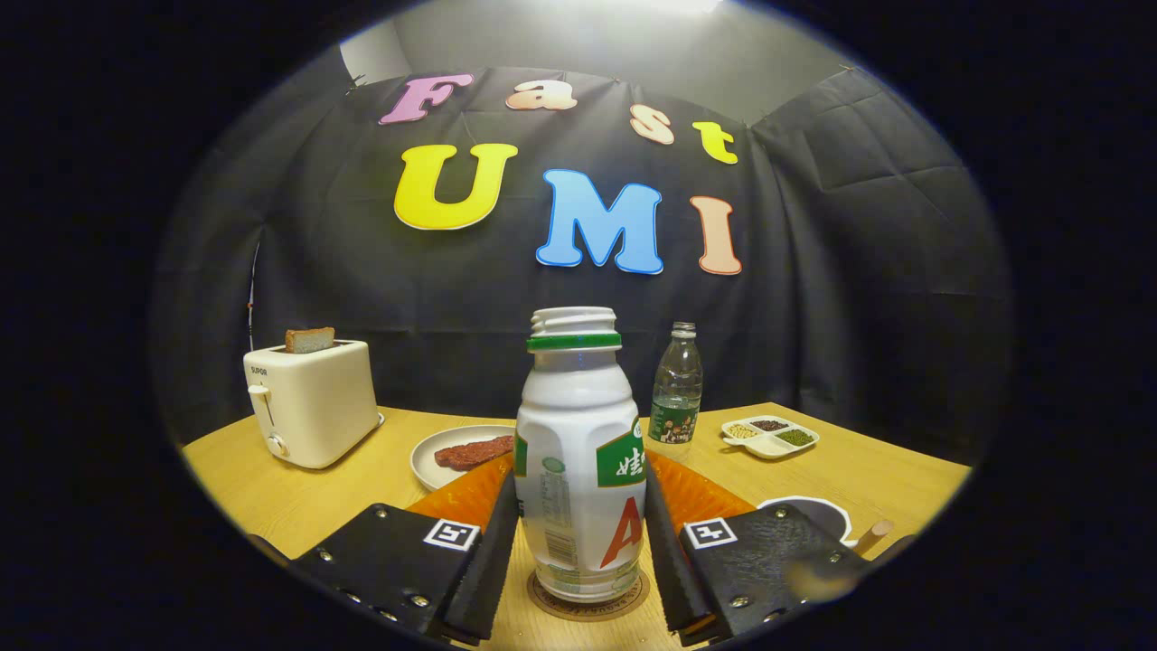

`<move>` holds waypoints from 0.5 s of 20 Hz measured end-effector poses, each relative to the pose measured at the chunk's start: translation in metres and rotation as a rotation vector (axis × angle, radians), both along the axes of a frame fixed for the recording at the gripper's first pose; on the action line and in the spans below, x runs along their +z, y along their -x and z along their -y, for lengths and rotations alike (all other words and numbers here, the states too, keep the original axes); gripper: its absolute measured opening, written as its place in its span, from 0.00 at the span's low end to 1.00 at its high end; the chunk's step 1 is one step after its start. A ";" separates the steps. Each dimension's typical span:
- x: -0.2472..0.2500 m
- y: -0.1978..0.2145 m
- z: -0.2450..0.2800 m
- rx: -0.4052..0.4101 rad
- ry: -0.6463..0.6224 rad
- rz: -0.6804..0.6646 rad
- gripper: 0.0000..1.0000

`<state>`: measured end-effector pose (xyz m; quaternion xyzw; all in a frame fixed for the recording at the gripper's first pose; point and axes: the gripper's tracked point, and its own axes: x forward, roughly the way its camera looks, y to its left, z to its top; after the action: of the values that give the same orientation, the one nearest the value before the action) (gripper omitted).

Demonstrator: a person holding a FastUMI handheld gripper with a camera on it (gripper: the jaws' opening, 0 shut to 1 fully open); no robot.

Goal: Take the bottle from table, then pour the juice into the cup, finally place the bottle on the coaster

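A white juice bottle (pixel 578 452) with a green neck ring and no cap stands upright between my fingers. Its base rests on a round brown coaster (pixel 587 608) on the wooden table (pixel 271 497). My gripper (pixel 580 533) is shut on the bottle, with the left finger (pixel 493 551) and the right finger (pixel 664 551) pressed flat against its sides. Just beyond the right finger sits a white-rimmed cup (pixel 813 511), partly hidden by that finger; I cannot tell what is in it.
An orange ribbed mat (pixel 700 493) lies behind the bottle. Beyond it are a plate with a reddish slab (pixel 465 452), a clear water bottle (pixel 676 389), a divided dish of grains (pixel 770 436) and a toaster with bread (pixel 312 402). A wooden stick (pixel 872 535) lies by the cup.
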<state>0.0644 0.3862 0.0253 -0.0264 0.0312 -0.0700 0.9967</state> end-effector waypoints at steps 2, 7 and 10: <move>-0.004 -0.002 0.002 0.006 0.002 0.003 0.68; -0.017 -0.006 0.003 0.022 -0.027 -0.011 0.68; -0.022 -0.007 0.004 0.022 -0.039 -0.017 0.68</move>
<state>0.0716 0.3821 0.0036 -0.0077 0.0407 -0.0582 0.9974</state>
